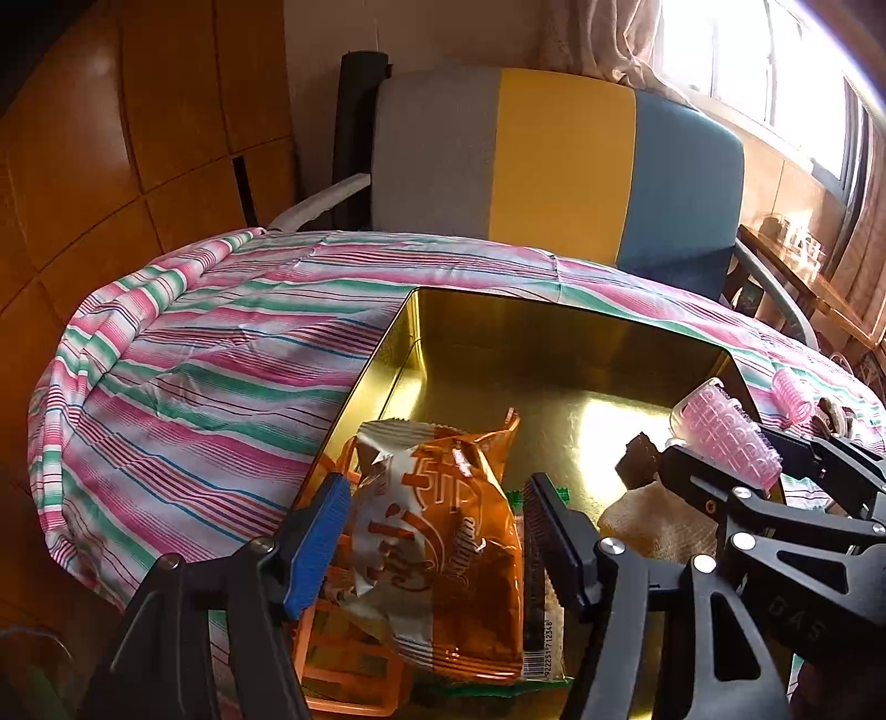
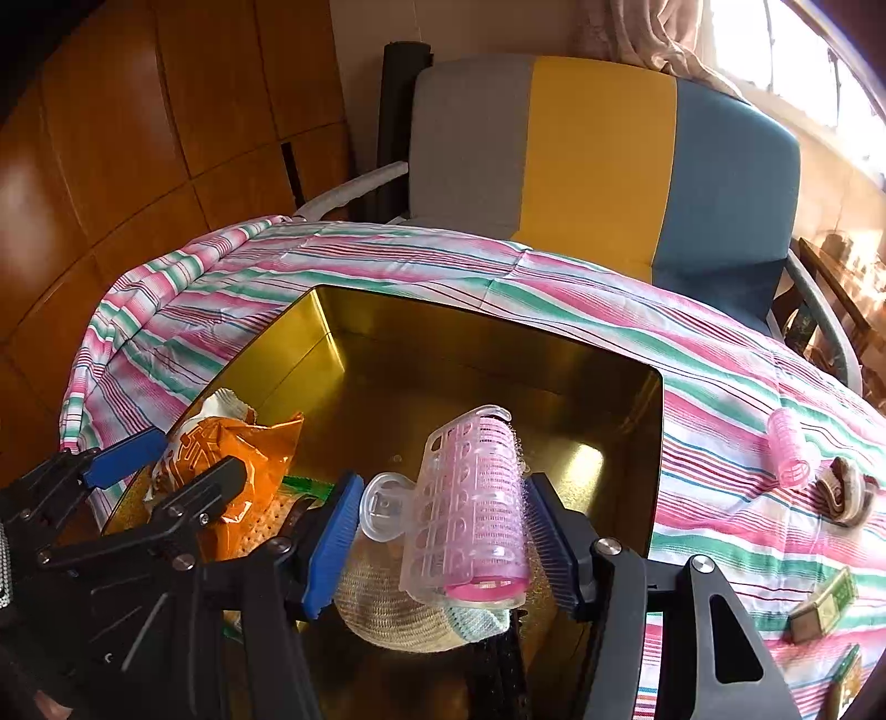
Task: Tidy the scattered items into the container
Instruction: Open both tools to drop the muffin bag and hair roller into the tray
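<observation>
Orange snack packet (image 1: 443, 554): barcode digits, perhaps "922251712346", script unreadable.

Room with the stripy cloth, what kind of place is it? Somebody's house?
Probably a home, maybe a living or dining room. A table wears a striped tablecloth, a cushioned armchair stands behind it, and a curtain hangs beside a bright window.

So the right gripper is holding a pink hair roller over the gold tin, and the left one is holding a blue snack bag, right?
Not quite: the snack bag between the left gripper's fingers is orange, as the left wrist view shows. The right gripper does hold a pink roller over the gold tin.
</observation>
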`<state>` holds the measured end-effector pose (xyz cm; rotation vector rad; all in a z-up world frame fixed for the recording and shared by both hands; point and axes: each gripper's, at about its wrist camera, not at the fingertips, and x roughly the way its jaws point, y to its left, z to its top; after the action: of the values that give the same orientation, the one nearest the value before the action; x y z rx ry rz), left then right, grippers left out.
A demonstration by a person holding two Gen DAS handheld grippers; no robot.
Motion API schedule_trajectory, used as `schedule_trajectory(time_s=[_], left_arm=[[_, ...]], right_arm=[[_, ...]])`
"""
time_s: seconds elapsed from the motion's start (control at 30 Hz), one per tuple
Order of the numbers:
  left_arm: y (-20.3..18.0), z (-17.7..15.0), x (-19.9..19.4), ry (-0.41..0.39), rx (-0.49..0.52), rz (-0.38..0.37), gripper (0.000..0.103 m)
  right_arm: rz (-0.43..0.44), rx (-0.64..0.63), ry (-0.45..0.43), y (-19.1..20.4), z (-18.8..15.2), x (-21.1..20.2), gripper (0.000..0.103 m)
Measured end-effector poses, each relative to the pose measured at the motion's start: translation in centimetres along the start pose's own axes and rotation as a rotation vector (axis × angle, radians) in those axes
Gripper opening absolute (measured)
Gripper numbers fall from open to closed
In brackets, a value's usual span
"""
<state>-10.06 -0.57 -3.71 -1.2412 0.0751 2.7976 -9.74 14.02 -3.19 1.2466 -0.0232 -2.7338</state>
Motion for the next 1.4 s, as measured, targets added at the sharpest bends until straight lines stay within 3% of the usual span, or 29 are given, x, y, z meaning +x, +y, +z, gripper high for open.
schedule_trajectory(time_s=[0.27, 0.8, 1.1, 1.4], left_arm=[[0.3, -0.7, -1.0, -0.008, -0.017, -0.003, 0.066], [-0.1, -2.8, -5.0, -0.038, -0.045, -0.040, 0.067], [-3.5, -4.3, -7.3, -0.049, 0.018, -0.088, 0.067], [-9.3, -6.2, -8.9, -0.054, 0.167, -0.082, 0.067]], right_arm=[[-0.004, 0.001, -0.027, 0.0, -0.1, -1.2, 0.071], [-0.026, -0.039, -0.108, 0.6, -1.0, -5.0, 0.078], [-0.067, 0.027, -0.135, -2.2, -4.1, -8.1, 0.082], [-0.141, 0.108, -0.146, -6.2, -8.0, -11.3, 0.086]])
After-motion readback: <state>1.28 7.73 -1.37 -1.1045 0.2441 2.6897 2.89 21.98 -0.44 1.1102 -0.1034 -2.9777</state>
